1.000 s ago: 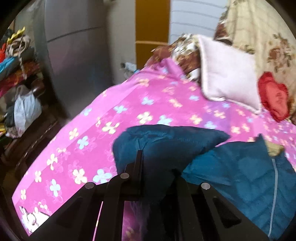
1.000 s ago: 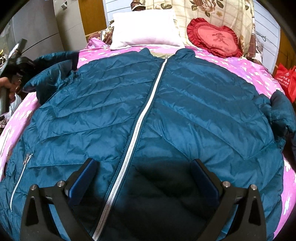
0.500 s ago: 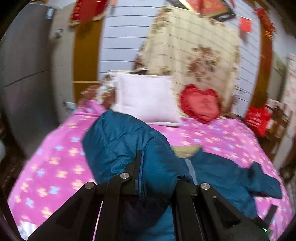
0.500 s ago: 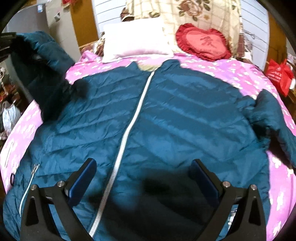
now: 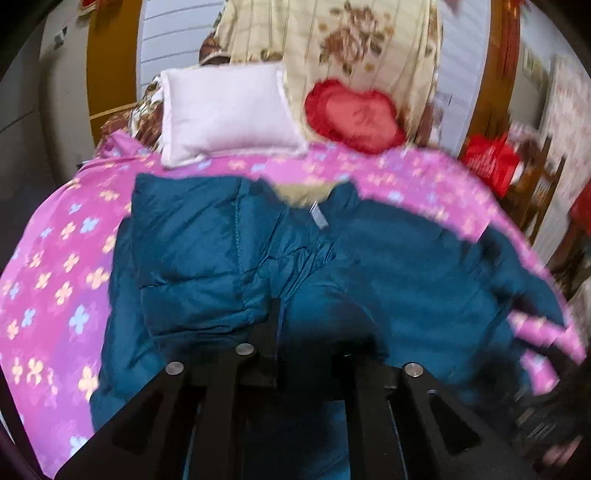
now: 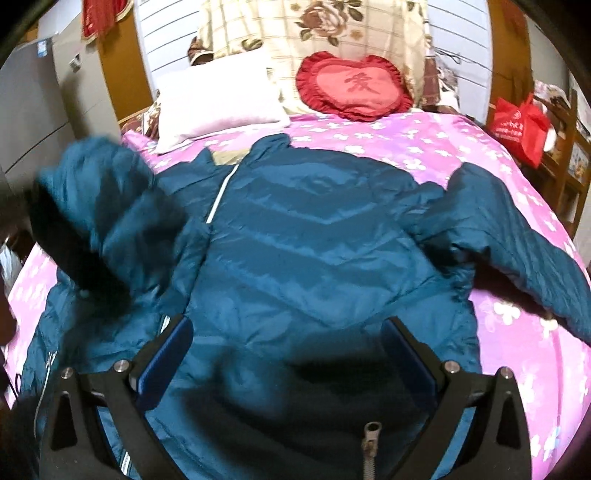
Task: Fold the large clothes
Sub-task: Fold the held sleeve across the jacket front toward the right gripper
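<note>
A teal puffer jacket (image 6: pixel 314 258) lies front up on the pink flowered bed, its white zipper (image 6: pixel 218 199) running toward the collar. My left gripper (image 5: pixel 310 332) is shut on the cuff end of the jacket's left sleeve (image 5: pixel 195 258), which hangs folded over the chest. In the right wrist view that sleeve (image 6: pixel 110 206) shows blurred at the left. My right gripper (image 6: pixel 288 354) stands open above the jacket's lower front, nothing between its blue pads (image 6: pixel 166 362). The right sleeve (image 6: pixel 517 251) lies spread out on the sheet.
A white pillow (image 6: pixel 218 103), a red heart cushion (image 6: pixel 351 86) and a folded floral quilt (image 6: pixel 314 29) sit at the bed's head. A red bag (image 6: pixel 521 125) and wooden furniture stand at the right. A grey cabinet (image 6: pixel 33 103) is at the left. Pink bedsheet (image 5: pixel 55 258) shows left of the jacket.
My left gripper has carried the sleeve from beside the bed's left edge up and across onto the jacket's front. The right gripper has drawn back a little and stays open.
</note>
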Available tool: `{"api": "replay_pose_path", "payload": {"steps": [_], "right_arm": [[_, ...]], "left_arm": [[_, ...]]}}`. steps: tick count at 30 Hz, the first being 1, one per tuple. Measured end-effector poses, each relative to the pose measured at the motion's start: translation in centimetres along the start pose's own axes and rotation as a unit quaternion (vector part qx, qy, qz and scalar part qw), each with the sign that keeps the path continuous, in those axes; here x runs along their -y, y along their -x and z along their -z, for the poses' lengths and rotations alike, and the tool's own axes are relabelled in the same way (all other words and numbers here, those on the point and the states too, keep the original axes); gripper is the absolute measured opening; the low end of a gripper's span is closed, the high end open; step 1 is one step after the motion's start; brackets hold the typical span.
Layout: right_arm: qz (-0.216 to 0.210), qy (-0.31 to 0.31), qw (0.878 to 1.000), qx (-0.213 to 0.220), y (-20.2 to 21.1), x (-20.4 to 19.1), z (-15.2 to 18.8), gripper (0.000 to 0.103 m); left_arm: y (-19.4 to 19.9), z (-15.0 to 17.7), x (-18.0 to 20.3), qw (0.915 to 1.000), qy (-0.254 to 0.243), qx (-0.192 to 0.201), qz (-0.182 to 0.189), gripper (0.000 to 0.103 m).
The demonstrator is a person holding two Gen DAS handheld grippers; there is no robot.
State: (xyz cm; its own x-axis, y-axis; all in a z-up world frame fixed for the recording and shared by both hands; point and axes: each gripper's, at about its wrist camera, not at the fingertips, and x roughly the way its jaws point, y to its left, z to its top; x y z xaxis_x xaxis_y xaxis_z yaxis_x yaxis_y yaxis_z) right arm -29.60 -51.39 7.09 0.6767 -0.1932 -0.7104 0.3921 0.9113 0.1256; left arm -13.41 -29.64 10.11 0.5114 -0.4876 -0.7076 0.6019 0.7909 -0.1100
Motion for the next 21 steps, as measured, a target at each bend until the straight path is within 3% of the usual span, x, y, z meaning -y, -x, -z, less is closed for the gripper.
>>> {"api": "replay_pose_path", "payload": {"steps": [3,6,8,14,17,19,20,21], "right_arm": [[-0.015,-0.017,1.000,-0.003,-0.3,0.5,-0.5,0.103],[-0.067,-0.038,0.997,-0.015,-1.2,-0.2,-0.9,0.103],[-0.092,-0.043,0.995,-0.022,-2.3,-1.3,-1.5,0.103],[-0.104,-0.017,0.993,-0.055,-7.6,-5.7,-3.6,0.101],[-0.096,-0.014,0.992,-0.081,-11.0,-6.9,-3.9,0.074],[-0.114,0.006,0.992,-0.059,-11.5,-7.6,-4.0,0.029],[-0.126,0.011,0.990,-0.061,-11.6,-7.8,-4.1,0.016],[-0.125,0.015,0.990,-0.061,-11.5,-7.8,-4.3,0.013]], "left_arm": [[-0.6,2.3,-0.8,0.9994,0.008,-0.030,-0.018,0.001],[-0.6,4.1,-2.4,0.9980,0.033,-0.047,-0.027,0.001],[-0.5,5.1,-3.0,0.9975,0.046,-0.045,-0.028,0.002],[-0.4,6.0,-2.8,0.9981,0.053,-0.014,-0.028,0.005],[-0.7,5.5,-2.3,0.9988,0.036,-0.020,-0.028,0.006],[-0.1,5.1,-2.5,0.9991,0.040,-0.017,-0.007,0.007],[0.5,4.9,-3.0,0.9985,0.051,-0.015,0.014,0.009],[0.8,4.8,-3.3,0.9978,0.058,-0.015,0.027,0.010]]}}
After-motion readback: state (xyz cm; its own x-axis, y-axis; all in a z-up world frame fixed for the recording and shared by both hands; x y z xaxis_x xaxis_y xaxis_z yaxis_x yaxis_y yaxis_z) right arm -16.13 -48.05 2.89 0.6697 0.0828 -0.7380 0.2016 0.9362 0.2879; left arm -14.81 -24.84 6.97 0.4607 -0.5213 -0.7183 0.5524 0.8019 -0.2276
